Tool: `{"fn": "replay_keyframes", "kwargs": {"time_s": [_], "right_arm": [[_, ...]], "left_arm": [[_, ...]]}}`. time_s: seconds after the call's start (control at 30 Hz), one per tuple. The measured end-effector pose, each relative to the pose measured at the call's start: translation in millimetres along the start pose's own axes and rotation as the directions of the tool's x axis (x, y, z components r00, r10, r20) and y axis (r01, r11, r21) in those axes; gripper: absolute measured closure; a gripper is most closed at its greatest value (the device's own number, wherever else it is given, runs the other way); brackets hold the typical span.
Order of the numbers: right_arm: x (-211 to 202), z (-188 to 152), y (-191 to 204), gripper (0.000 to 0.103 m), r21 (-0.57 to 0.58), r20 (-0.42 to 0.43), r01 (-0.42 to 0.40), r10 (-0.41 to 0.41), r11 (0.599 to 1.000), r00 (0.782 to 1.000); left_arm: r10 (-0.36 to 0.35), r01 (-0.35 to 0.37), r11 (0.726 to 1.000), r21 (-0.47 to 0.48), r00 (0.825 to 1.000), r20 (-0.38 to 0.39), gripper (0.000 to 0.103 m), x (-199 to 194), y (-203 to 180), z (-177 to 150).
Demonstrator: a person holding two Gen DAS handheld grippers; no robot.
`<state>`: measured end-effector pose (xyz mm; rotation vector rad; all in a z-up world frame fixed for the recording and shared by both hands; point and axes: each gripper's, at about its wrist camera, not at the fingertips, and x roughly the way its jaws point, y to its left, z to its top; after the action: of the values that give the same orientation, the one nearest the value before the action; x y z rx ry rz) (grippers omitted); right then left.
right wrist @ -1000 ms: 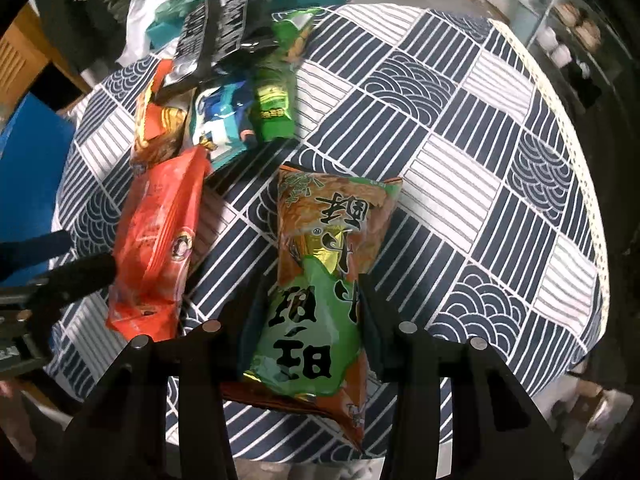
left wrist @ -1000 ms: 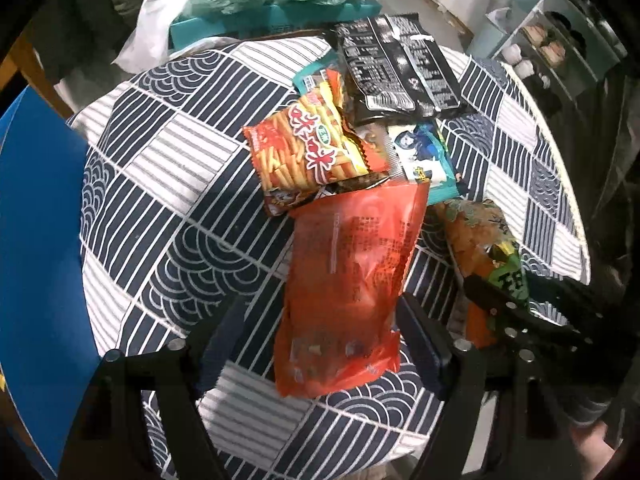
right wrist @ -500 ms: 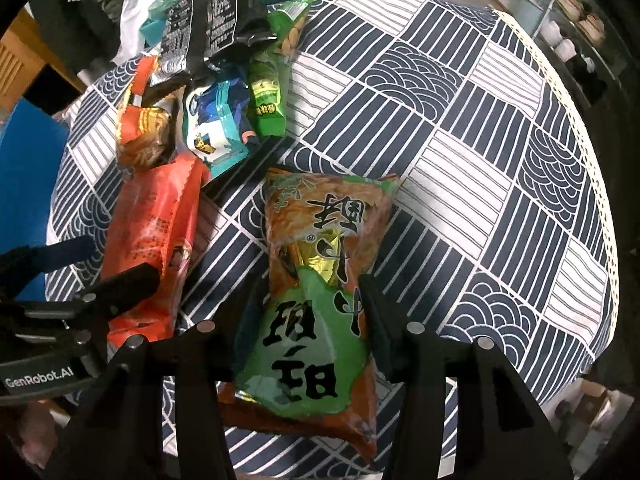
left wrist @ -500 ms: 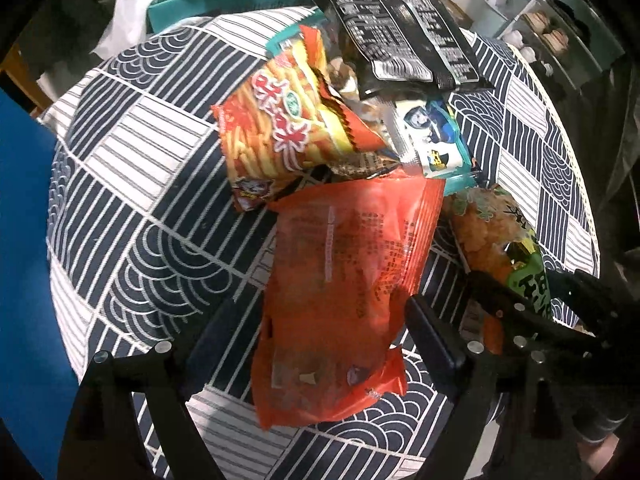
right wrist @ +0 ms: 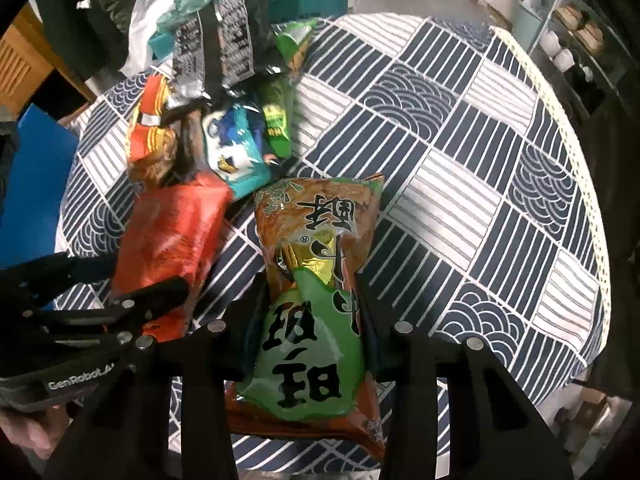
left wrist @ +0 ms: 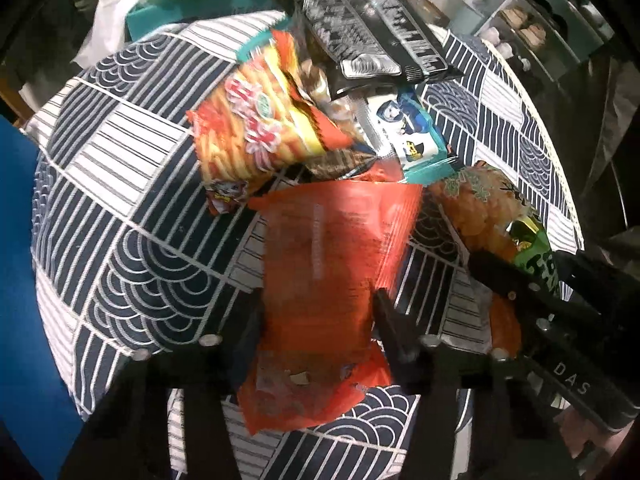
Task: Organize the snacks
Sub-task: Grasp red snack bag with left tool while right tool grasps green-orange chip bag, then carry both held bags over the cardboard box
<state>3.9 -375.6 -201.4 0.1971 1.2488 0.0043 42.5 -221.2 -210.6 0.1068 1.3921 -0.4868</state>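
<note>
My left gripper [left wrist: 316, 312] is shut on a red-orange snack bag [left wrist: 332, 264], which lies lengthwise between the fingers; the bag also shows in the right wrist view [right wrist: 168, 240]. My right gripper [right wrist: 308, 300] is shut on an orange-and-green snack bag [right wrist: 312, 280], seen at the right in the left wrist view [left wrist: 492, 216]. Both bags point toward a pile of snacks: a chip bag with fries print [left wrist: 256, 128], a teal packet [left wrist: 408, 136], a black packet [left wrist: 372, 44] and a green packet [right wrist: 280, 116].
The round table carries a navy-and-white patterned cloth [right wrist: 460, 168]. A teal box with white and green plastic bags [right wrist: 192, 12] sits beyond its far edge. A blue panel [left wrist: 16, 280] stands at the left. Shelves [right wrist: 576, 40] stand at the far right.
My left gripper's jaws have closed onto the red-orange bag and pushed it toward the pile. My right gripper has moved forward with its bag toward the pile.
</note>
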Motion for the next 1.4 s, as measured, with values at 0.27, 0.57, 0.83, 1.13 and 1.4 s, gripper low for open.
{"fn": "replay_keyframes", "kwargs": {"time_s": [0.27, 0.57, 0.83, 1.13, 1.4], "right_arm": [[-19, -3, 5, 0.063, 0.016, 0.022, 0.018, -0.018, 1.0, 1.0], [-41, -9, 7, 0.063, 0.015, 0.058, 0.017, -0.018, 1.0, 0.998], [-68, -15, 21, 0.063, -0.017, 0.115, -0.01, 0.012, 1.0, 0.993], [-85, -11, 47, 0.063, -0.064, 0.161, -0.039, 0.049, 0.997, 0.986], [-93, -1, 76, 0.063, -0.108, 0.176, -0.061, 0.079, 0.992, 0.981]], "left_arm": [[0.002, -0.002, 1.0, -0.011, 1.0, 0.022, 0.057, -16, 3, -8], [-0.001, 0.002, 1.0, -0.018, 0.998, 0.055, 0.058, -51, 14, -21], [0.007, -0.006, 1.0, -0.007, 0.996, 0.088, 0.058, -77, 11, -34], [0.075, -0.076, 0.997, -0.003, 0.977, 0.2, 0.058, -120, 23, -40], [0.097, -0.088, 0.995, -0.047, 0.961, 0.258, 0.058, -153, 51, -47]]}}
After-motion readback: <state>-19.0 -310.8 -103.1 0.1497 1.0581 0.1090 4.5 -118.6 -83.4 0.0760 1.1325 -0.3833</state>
